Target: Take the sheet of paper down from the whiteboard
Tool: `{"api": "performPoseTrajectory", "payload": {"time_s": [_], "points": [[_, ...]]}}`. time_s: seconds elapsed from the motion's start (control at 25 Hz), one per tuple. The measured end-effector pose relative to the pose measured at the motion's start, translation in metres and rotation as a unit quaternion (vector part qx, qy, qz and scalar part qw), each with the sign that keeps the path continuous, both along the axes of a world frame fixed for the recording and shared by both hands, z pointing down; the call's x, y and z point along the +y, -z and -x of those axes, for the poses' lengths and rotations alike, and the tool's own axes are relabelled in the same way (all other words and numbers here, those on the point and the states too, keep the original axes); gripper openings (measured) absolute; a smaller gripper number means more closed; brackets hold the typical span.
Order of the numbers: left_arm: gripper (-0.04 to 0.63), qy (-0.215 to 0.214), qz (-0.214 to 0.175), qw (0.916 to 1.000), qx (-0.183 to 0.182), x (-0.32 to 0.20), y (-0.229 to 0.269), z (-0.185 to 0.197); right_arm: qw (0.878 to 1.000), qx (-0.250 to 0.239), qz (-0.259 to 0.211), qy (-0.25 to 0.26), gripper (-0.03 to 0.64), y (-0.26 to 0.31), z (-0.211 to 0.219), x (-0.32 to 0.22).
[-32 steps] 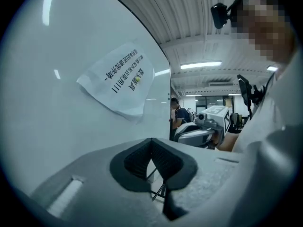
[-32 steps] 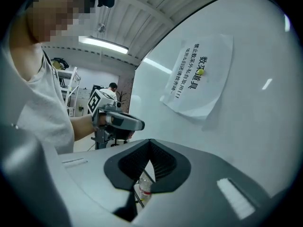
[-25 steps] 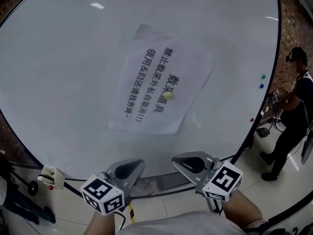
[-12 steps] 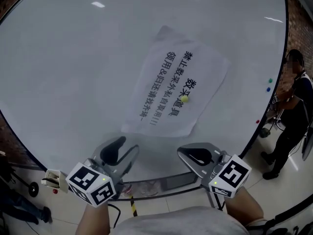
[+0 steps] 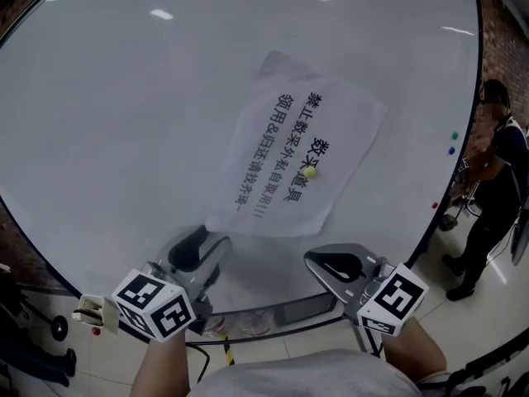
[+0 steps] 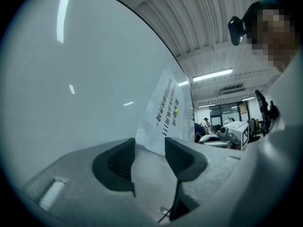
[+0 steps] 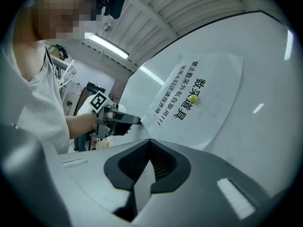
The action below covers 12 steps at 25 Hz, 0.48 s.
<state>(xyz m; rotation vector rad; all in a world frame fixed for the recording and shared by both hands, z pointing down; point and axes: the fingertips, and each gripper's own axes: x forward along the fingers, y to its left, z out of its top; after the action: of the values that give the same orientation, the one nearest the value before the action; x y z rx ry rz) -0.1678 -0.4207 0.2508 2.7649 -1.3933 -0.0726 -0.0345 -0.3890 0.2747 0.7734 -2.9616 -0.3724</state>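
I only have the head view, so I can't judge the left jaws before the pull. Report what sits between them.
Observer: In the left gripper view, a corner of the sheet of paper stands between the jaws of the left gripper. The jaws have just been opening and stand apart, not pinching it.
Operator: Now report the right gripper.
Observer: In the right gripper view, the right gripper has its jaws closed together with nothing between them.

One sheet (image 5: 343, 135), two hand-held grippers (image 5: 203, 247) (image 5: 331, 263)
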Motion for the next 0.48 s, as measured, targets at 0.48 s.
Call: {"api": "performPoseTrajectory", "payload": {"time_s": [0.48], "points": [[0.005,-0.013,-0.001,0.9999,0.006,-0.004,0.003,-0.005,0.981,0.033,-0.136,-0.136,0.0,0.062,-0.015,-0.044]]}}
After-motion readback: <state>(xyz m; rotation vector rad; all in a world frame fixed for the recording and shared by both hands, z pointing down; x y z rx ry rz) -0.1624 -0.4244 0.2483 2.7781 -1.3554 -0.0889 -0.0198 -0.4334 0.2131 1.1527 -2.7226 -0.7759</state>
